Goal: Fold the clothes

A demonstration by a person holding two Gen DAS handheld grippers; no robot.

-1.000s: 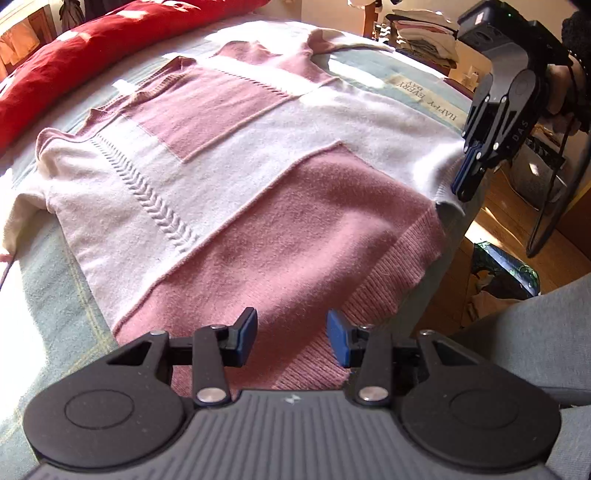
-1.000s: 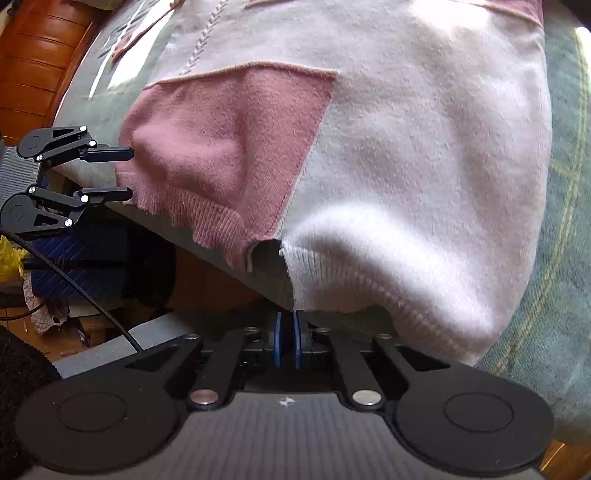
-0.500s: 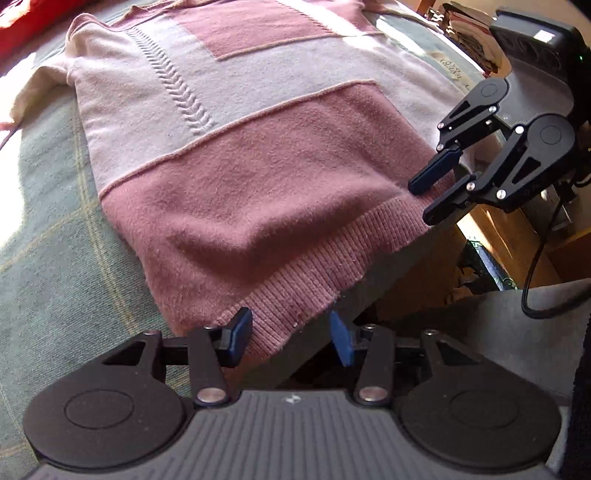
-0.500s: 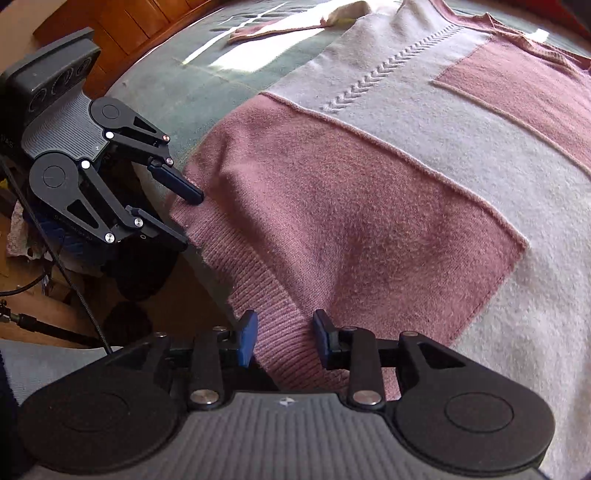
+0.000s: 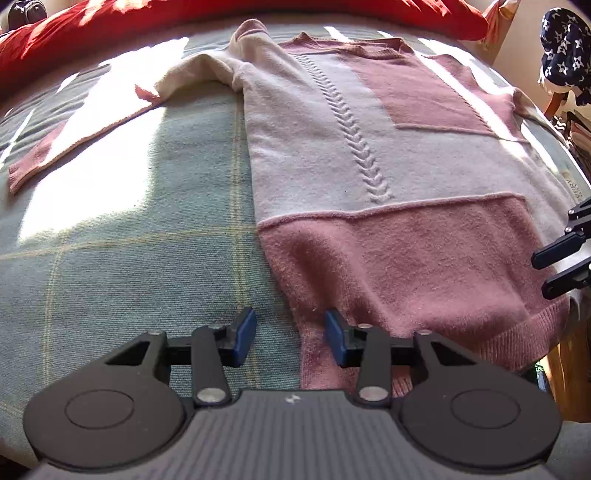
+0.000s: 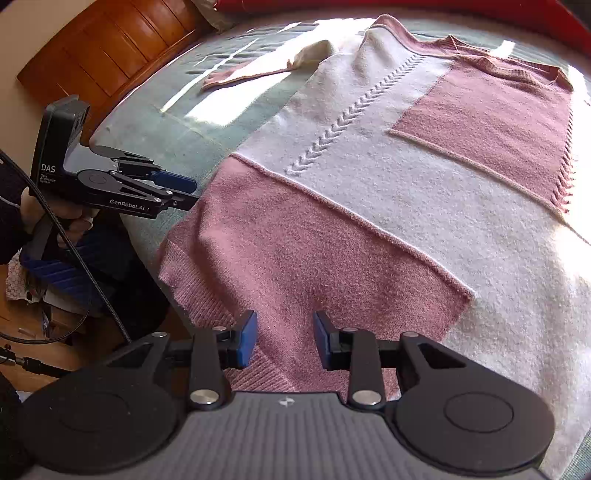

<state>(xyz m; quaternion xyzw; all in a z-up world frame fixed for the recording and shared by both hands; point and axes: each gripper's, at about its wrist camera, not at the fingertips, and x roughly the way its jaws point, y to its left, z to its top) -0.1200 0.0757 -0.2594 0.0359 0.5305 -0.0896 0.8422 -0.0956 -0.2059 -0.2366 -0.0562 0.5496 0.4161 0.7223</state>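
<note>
A pink-and-white knit sweater [image 5: 369, 184] lies flat, front up, on the green plaid bedspread [image 5: 147, 258]. One sleeve [image 5: 92, 125] stretches out to the left. My left gripper [image 5: 290, 336] is open, low over the sweater's left hem corner, with the garment's side edge running between its fingers. In the right wrist view my right gripper [image 6: 284, 339] is open above the pink ribbed hem of the sweater [image 6: 369, 184], holding nothing. The left gripper [image 6: 194, 194] hovers by the hem's far corner there, and the right gripper [image 5: 541, 277] shows at the left wrist view's right edge.
A red cover [image 5: 110, 29] lies along the far side of the bed. Wooden panelling [image 6: 110, 48] stands at the left. The bed edge drops to a floor with cables and clutter [image 6: 37, 288]. A navy star-print cloth [image 5: 565, 55] hangs at far right.
My right gripper was shut on the sweater's hem and has let go, now open over the pink part. My left gripper has swung to the left hem corner.
</note>
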